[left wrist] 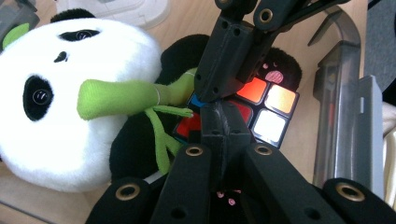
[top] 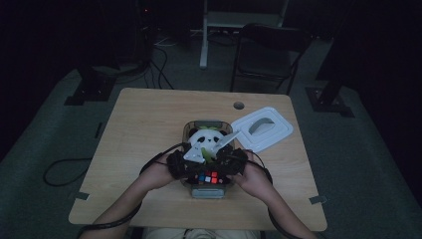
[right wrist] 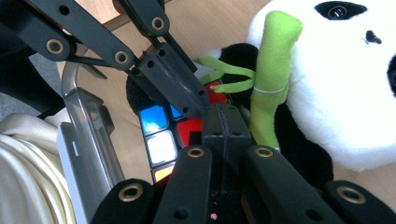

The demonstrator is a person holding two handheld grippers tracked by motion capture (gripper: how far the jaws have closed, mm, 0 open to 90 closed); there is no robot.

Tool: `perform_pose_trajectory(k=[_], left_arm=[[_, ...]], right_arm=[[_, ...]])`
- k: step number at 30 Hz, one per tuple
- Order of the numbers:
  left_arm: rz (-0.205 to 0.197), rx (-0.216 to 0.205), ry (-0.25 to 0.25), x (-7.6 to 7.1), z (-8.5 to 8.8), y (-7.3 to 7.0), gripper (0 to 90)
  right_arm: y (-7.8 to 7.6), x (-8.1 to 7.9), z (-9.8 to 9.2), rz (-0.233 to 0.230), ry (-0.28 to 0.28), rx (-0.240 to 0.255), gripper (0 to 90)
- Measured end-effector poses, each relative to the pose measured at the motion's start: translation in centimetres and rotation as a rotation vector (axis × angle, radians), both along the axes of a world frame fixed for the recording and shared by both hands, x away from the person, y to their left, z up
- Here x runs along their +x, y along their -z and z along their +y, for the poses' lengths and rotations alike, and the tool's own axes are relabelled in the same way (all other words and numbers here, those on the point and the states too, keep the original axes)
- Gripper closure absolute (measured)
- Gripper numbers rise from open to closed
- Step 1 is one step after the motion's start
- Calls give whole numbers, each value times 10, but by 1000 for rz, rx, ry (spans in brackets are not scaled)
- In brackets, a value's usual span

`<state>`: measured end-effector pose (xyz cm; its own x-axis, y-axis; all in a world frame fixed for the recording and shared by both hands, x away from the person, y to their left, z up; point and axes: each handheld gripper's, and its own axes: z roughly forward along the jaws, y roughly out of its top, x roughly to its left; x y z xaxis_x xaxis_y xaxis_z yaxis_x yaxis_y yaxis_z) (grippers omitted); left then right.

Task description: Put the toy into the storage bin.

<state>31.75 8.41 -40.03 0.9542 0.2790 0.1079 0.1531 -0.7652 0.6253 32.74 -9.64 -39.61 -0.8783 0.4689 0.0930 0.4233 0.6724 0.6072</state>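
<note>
Tools both closed, empty: left tool and right tool tips meet over puzzle cube beside panda plush in clear bin, near desk edge

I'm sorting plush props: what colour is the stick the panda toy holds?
Bright lime green; the bamboo stick shows best in the right gripper view.

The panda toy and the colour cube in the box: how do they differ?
The panda toy is soft, rounded, black and white, and holds a green plush stalk; the colour cube is hard, flat-faced, with red, orange, blue and white squares. The panda toy is much bigger than the colour cube. Both lie together inside the clear box.
</note>
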Motion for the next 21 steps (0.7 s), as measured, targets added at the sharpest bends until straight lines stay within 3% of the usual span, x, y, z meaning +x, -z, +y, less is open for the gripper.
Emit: perform_pose_trajectory(k=[1, 2, 3, 7, 10, 17, 21], left_arm=[[-37, 26, -13, -2, -3, 1, 900], [-37, 26, -13, -2, -3, 1, 900], [-56, 58, -12, -1, -6, 0, 900], [-59, 56, -15, -2, -5, 0, 900], [-41, 19, -24, -3, -1, -1, 900], [65, -169, -11, -2, 14, -11, 900], [91, -214, -9, 0, 18, -16, 900]], right_arm=[[1, 1, 0, -1, 0, -1, 900], [1, 1, 0, -1, 0, -1, 900], [1, 1, 1, -2, 2, -10, 900], [1, 0, 2, -12, 13, -16, 900], [1, 1, -1, 3, 24, 24, 900], [-11, -6, -11, 10, 33, 115, 900], [-18, -7, -21, -12, 88, 146, 749]])
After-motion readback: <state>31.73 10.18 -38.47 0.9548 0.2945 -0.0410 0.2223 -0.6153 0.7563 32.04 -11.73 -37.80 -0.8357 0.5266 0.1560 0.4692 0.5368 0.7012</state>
